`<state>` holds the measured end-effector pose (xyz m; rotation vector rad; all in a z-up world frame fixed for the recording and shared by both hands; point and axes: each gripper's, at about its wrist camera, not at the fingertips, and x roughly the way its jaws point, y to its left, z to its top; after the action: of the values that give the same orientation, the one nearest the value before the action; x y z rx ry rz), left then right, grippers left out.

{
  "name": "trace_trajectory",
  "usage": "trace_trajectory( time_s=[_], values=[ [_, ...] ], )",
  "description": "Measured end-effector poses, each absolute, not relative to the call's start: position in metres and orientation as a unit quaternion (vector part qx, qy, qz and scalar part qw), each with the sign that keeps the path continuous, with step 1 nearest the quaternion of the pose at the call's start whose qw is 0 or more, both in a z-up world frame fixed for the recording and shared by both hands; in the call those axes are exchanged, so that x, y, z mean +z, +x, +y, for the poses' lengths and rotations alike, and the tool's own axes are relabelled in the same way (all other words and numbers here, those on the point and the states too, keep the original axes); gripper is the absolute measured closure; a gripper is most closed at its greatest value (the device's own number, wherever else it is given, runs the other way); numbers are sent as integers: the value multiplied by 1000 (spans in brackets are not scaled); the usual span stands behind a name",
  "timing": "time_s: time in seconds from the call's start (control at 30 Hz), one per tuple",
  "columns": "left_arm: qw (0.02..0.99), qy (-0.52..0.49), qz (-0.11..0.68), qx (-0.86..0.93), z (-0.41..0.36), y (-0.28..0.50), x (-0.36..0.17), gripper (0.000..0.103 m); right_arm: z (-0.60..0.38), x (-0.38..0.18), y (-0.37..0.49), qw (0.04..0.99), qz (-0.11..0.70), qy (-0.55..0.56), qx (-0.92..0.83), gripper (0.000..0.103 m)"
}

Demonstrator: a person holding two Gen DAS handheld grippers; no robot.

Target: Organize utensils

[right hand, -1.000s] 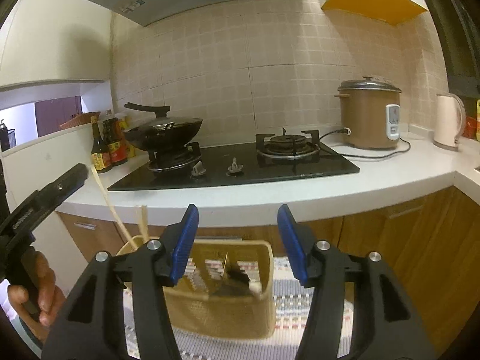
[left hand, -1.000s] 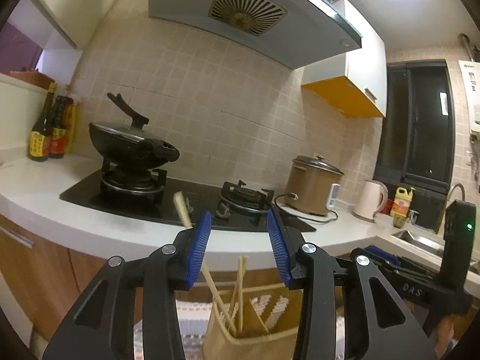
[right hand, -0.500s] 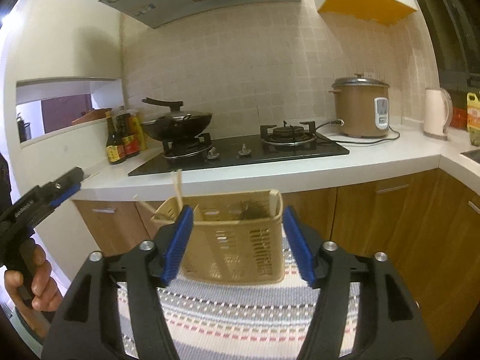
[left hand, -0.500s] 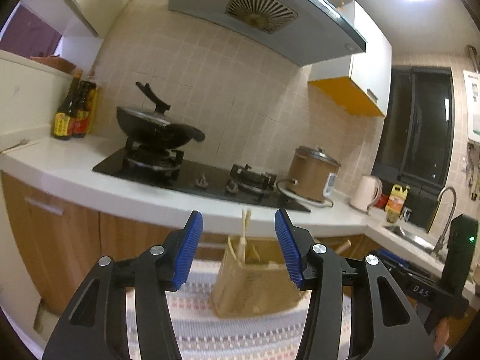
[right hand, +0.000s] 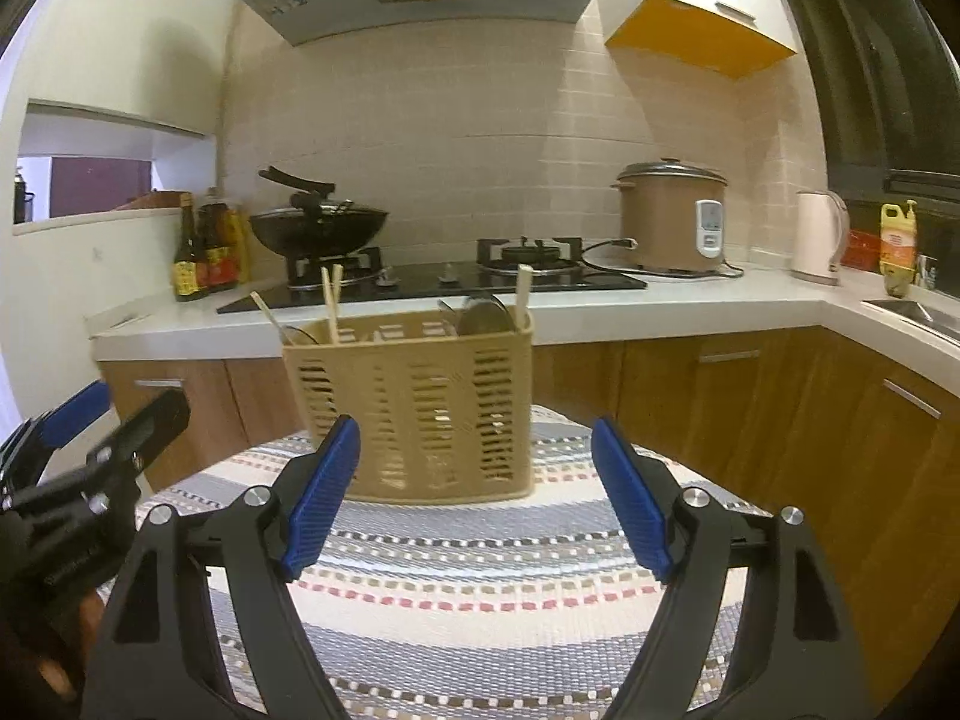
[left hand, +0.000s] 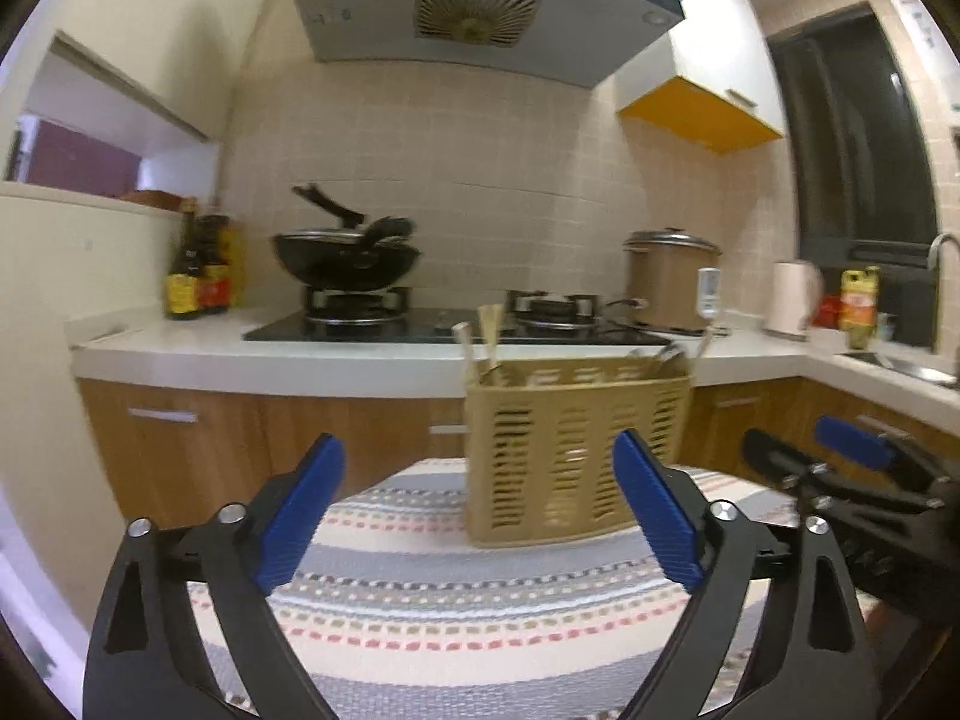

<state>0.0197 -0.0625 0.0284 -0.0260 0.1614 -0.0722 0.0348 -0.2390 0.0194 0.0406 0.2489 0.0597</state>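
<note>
1. Basket (right hand: pixel 414 402) status first: the tan slotted holder stands upright on the striped mat (right hand: pixel 480 576), in front of the kitchen counter (right hand: pixel 660 306), ahead of both grippers and touching neither. Chopsticks (right hand: pixel 331 300) poke up at its left end, another stick and what look like spoons (right hand: pixel 480 315) sit toward the right.

2. Left gripper (left hand: pixel 480 516) has just been opening and is now spread wide, nothing between the pads. Right gripper (right hand: pixel 477 495) also has just been opening and is spread, empty too, basket just past its tips.

3. My read is we're between picks, so pick one utensil and commit. The tall chopsticks on the left look like the easiest grab since they stick up clear of the rim.

4. Come in from above the rim, not through the side wall. That basket looks light and I'd guess a nudge would slide or tip it on the mat.

5. If one gripper pulls something out, steadying the basket's wall with the other seems smart.

6. Can't tell how the compartments inside are split, so look before dropping anything in.
</note>
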Motion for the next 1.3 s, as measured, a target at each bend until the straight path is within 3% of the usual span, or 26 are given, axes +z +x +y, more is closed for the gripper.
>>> trace_trajectory(
  time_s=[0.27, 1.3],
  values=[
    [991, -7, 130, -10, -56, 38, 6, 11, -245, 4, 43, 990, 140, 2, 11, 25],
    [987, -9, 159, 1, -55, 44, 1, 8, -245, -3, 44, 989, 145, -1, -2, 17]
  ],
)
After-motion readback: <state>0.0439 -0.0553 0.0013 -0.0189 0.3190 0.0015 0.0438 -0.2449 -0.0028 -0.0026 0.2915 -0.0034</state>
